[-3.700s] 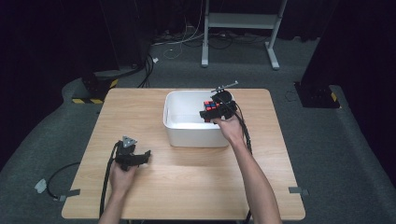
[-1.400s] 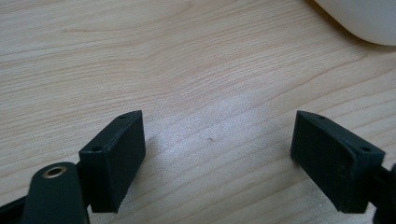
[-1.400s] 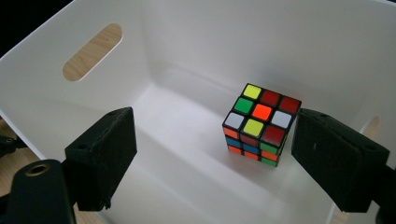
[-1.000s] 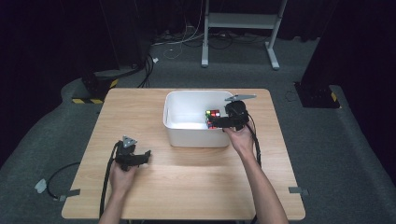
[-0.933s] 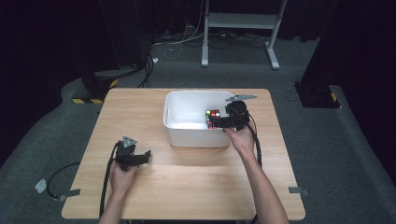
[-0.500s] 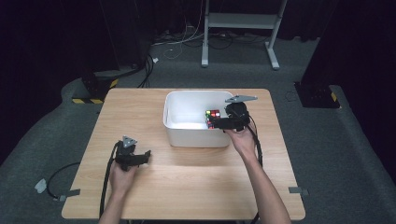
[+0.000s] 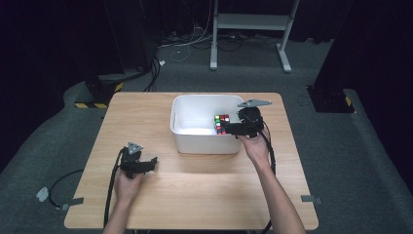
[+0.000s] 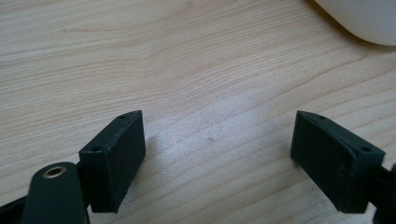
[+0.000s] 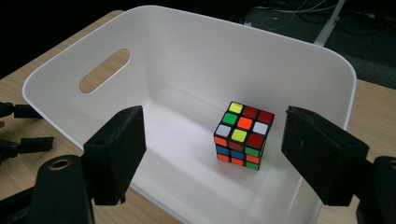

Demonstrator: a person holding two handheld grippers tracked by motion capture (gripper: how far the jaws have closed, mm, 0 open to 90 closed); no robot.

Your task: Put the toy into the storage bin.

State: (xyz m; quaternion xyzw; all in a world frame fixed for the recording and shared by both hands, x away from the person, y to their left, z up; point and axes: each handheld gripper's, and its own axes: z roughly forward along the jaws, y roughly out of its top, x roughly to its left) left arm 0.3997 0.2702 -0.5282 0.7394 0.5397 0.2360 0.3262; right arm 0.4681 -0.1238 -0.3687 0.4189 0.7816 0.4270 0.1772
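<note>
A colourful puzzle cube [image 9: 243,136] rests on the floor of a white plastic bin [image 9: 196,60], near its right wall; from above the cube [image 7: 222,124] shows at the right end of the bin [image 7: 195,105]. My right gripper [image 9: 212,156] hangs open over the bin's near rim, its jaws wide apart and clear of the cube; in the high view this gripper [image 7: 229,129] sits at the bin's right edge. My left gripper [image 8: 217,158] stands open over bare wood, and appears on the table's left front [image 7: 147,165].
The wooden table [image 7: 156,117] carries the bin at its back centre. A cut-out handle [image 9: 103,70] pierces the bin's far wall. Cables trail from both grippers. Grey carpet, a white stand [image 7: 248,22] and a yellow-black striped base [image 7: 97,102] lie beyond the table.
The right gripper held the cube above the bin 3.7 s ago; it has since let it go inside and drawn back to the right rim. The left gripper has stayed put.
</note>
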